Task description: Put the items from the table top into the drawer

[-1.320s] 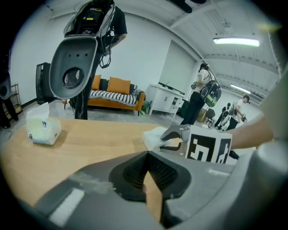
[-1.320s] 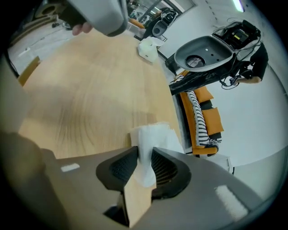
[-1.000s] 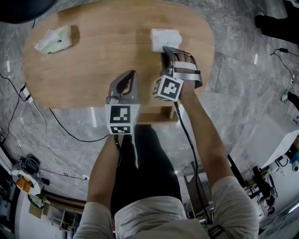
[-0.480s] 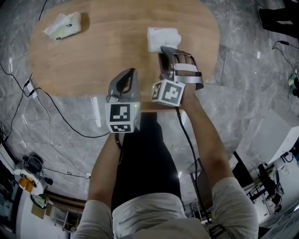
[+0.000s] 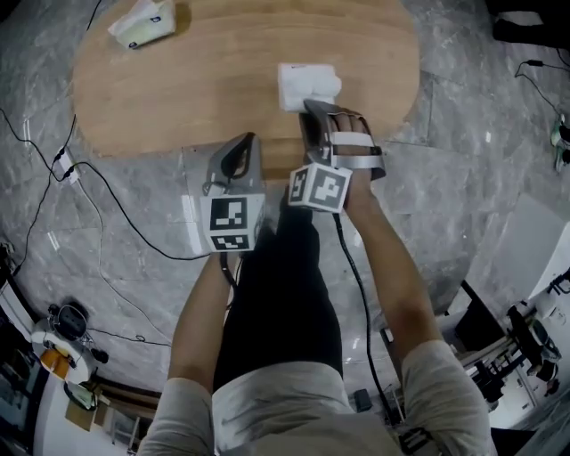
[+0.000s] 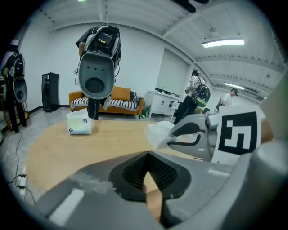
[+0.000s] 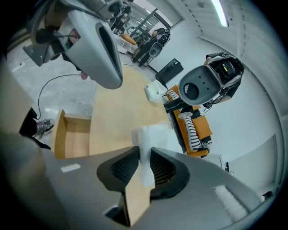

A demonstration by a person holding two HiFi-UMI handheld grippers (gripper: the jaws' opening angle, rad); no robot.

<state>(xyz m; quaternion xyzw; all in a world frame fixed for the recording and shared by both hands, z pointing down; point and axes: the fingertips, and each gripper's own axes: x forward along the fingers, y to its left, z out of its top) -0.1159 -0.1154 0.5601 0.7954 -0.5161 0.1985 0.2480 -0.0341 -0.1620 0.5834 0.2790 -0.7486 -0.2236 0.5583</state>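
Note:
My right gripper is shut on a white tissue pack and holds it over the near edge of the oval wooden table. The pack and the right gripper also show in the left gripper view. My left gripper hangs just left of it, shut, with nothing between its pads. A second tissue pack lies at the table's far left. The right gripper view shows an open wooden drawer under the table edge.
Cables trail over the marble floor left of the table. Beyond the table stand a grey robot head on a stand, an orange sofa and people in the background. My legs are below the grippers.
Both grippers have drawn back from the middle of the table to its near edge. The right one still carries the tissue pack. The table has slid toward the top of the head view.

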